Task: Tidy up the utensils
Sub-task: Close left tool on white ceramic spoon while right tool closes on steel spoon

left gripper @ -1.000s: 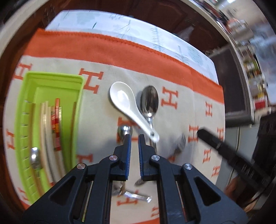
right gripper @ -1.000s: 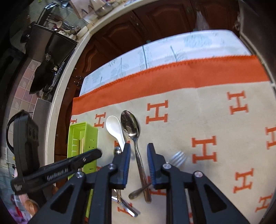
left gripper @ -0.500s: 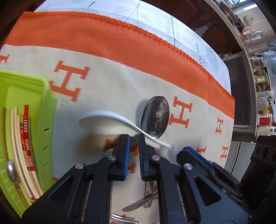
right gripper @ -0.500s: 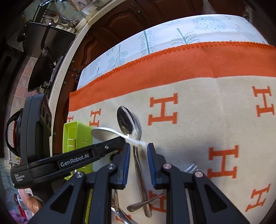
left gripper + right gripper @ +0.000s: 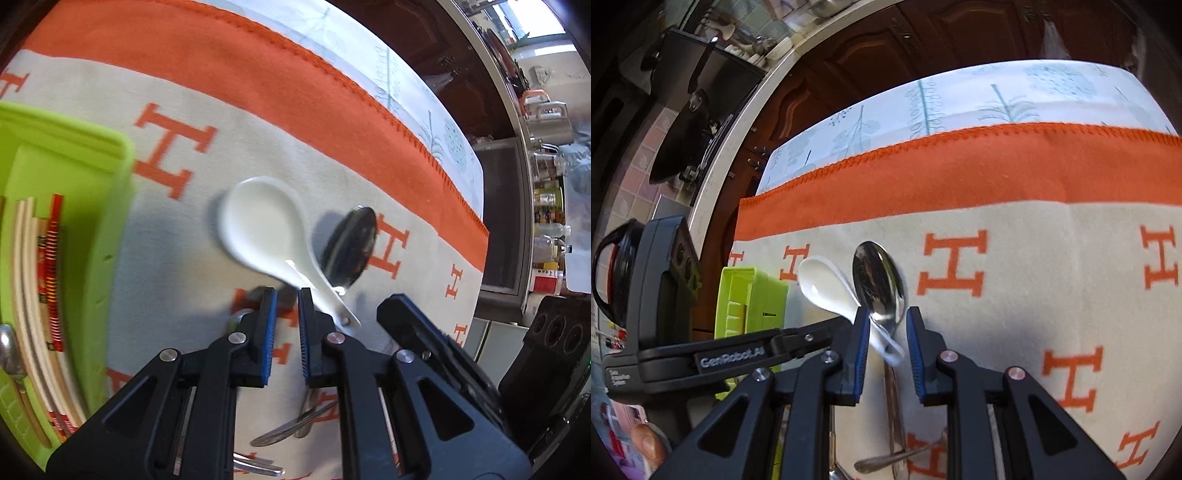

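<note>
Here we see the white ceramic spoon (image 5: 263, 221) lying on the cream blanket (image 5: 184, 229) with orange H marks, bowl toward the green tray (image 5: 110, 206) and handle slanting back toward the two tools. From the left wrist camera, the left hand-held gripper (image 5: 287, 295) has its blue-padded jaws parted with a narrow gap; the spoon's handle runs just past the outside of the right-hand finger, and nothing sits between the pads. That view alone shows us the tray's contents: pale chopsticks (image 5: 26, 277), a red patterned pair beside them, and a metal spoon end at the tray's near side. It also shows the tip of the right tool coming in low from the right.

From the right wrist camera, the right hand-held gripper (image 5: 884, 314) is released, jaws apart, with the tip of the white spoon's handle (image 5: 890, 350) lying in the gap; whether either pad touches it we cannot tell. Only here do we see the metal spoon (image 5: 879, 284) whole, its bowl beyond the fingertips and its long handle running back under the tool, and the left tool's body reaching in from the left. Other cutlery lies crossed nearer both cameras.
</note>
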Available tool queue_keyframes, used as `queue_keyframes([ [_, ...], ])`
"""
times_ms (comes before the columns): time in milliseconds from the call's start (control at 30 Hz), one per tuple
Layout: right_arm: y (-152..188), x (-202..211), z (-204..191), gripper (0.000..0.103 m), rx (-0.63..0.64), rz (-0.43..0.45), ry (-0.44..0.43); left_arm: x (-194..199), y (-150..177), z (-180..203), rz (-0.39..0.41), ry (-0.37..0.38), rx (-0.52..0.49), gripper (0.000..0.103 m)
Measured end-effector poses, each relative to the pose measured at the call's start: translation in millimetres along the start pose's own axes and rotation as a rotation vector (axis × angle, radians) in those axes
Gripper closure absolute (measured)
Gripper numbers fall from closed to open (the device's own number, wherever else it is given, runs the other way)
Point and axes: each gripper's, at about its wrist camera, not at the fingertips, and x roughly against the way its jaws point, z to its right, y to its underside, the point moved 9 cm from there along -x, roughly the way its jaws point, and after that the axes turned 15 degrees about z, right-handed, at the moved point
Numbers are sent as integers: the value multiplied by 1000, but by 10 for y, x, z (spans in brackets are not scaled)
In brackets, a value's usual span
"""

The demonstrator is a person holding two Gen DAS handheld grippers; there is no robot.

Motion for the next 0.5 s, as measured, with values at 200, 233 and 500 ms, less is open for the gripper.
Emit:
queue_keyframes([
  [200, 103, -176, -106, 83, 5, -67, -51, 78, -89, -195, 24, 2, 55, 95],
  [233, 126, -186, -120, 83, 1, -76, -58, 89, -103, -222, 26, 5, 59, 96],
  [500, 245, -218, -142, 87, -41, -103, -101, 93, -119, -175, 21, 75, 87, 95],
])
